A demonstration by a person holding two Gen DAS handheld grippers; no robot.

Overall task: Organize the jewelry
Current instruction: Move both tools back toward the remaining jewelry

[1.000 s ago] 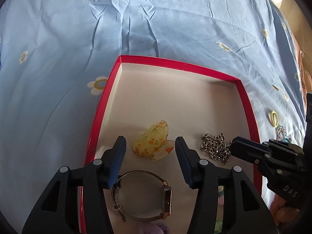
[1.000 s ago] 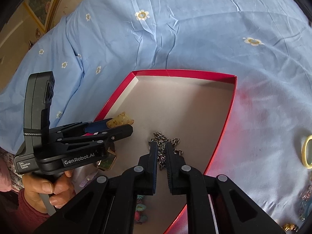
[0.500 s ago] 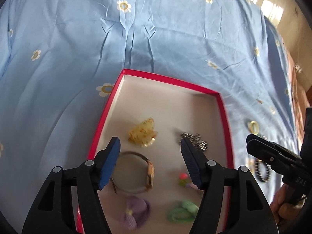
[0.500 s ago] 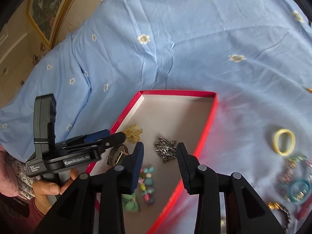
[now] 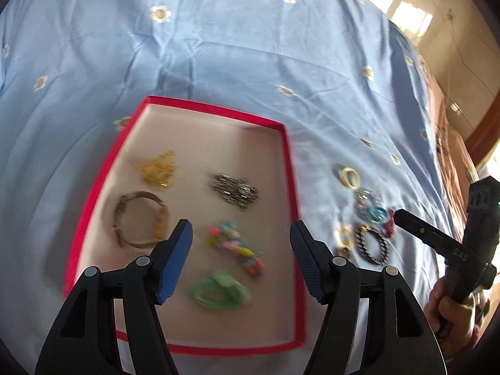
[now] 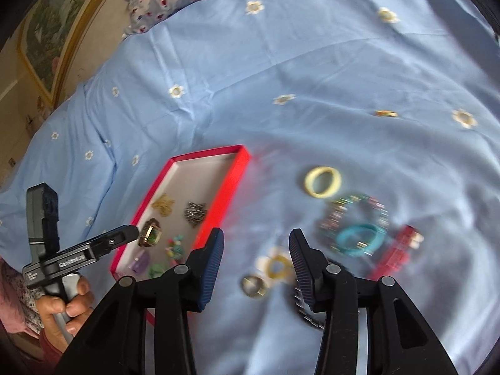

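Left gripper (image 5: 240, 237) spread wide above the shallow red-rimmed cardboard box (image 5: 93, 200) on the blue flowered bedsheet (image 5: 234, 47), nothing between its blue pads. Between those fingers, lower in the box: a string of multicoloured beads (image 5: 237, 247) and a green hair tie (image 5: 220, 290); beyond the left finger, a gold-faced metal wristwatch (image 5: 140, 223) and a translucent amber hair claw (image 5: 159, 168); ahead, a heaped silver chain (image 5: 236, 189). Right gripper (image 6: 254, 250) opening, empty, over the sheet just right of the box. Between its fingers a yellow ring (image 6: 278, 267) and a metal ring (image 6: 253, 287); beyond the right finger a cream oval bangle (image 6: 322, 182), a turquoise bracelet (image 6: 359, 239), a red clip (image 6: 397, 253)
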